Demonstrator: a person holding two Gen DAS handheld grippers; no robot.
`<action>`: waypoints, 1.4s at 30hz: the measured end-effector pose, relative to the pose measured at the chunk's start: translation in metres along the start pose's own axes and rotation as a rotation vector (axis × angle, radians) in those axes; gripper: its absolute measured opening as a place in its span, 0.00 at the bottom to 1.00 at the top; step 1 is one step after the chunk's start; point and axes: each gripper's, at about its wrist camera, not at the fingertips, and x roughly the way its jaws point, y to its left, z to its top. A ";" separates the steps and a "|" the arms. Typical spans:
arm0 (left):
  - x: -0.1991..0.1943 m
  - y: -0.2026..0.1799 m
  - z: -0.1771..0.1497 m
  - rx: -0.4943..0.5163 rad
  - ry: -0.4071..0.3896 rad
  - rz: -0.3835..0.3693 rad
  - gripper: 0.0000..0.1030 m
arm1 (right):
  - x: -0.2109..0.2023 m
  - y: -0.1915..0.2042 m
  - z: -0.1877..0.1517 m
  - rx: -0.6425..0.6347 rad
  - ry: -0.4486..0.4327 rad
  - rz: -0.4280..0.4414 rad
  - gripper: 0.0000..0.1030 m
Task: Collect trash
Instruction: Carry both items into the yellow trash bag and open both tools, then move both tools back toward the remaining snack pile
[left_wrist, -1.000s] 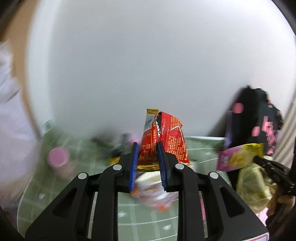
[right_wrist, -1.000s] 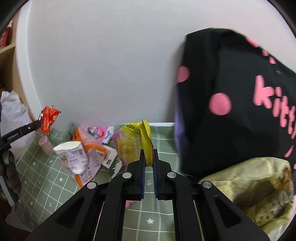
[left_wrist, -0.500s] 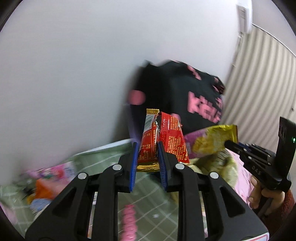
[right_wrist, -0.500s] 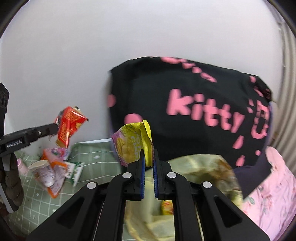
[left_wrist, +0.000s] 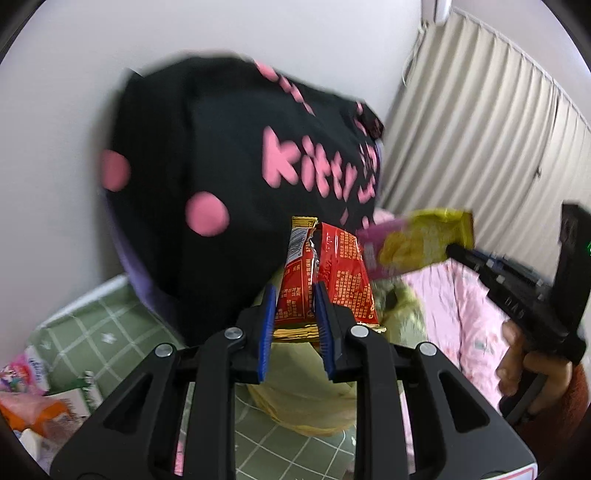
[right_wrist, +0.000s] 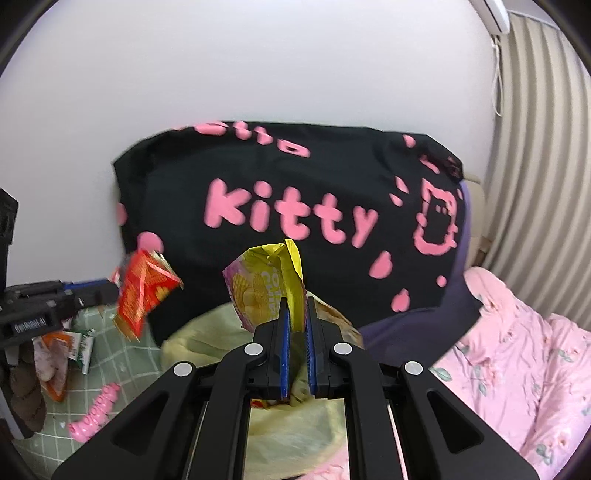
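My left gripper is shut on a red snack wrapper and holds it in the air above a pale yellow plastic bag. My right gripper is shut on a yellow and pink chip packet, also above the yellow bag. In the left wrist view the chip packet and the right gripper are at the right. In the right wrist view the red wrapper and the left gripper are at the left.
A black pillow with pink "kitty" lettering leans on the white wall behind the bag. A pink floral blanket lies at the right. More wrappers and a pink packet lie on the green checked sheet at the left.
Both grippers have swung right with their wrappers, from over the litter on the green sheet to over the yellow bag in front of the black pillow. The two grippers are closer together.
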 end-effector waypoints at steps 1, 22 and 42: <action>0.008 -0.004 -0.002 0.013 0.019 -0.003 0.20 | 0.001 -0.005 -0.003 0.005 0.010 -0.004 0.08; 0.102 -0.015 -0.007 -0.026 0.182 -0.063 0.24 | 0.050 -0.028 -0.046 0.041 0.160 0.078 0.10; 0.003 0.030 -0.030 -0.073 -0.064 0.148 0.39 | 0.052 0.003 -0.027 0.041 0.077 0.148 0.37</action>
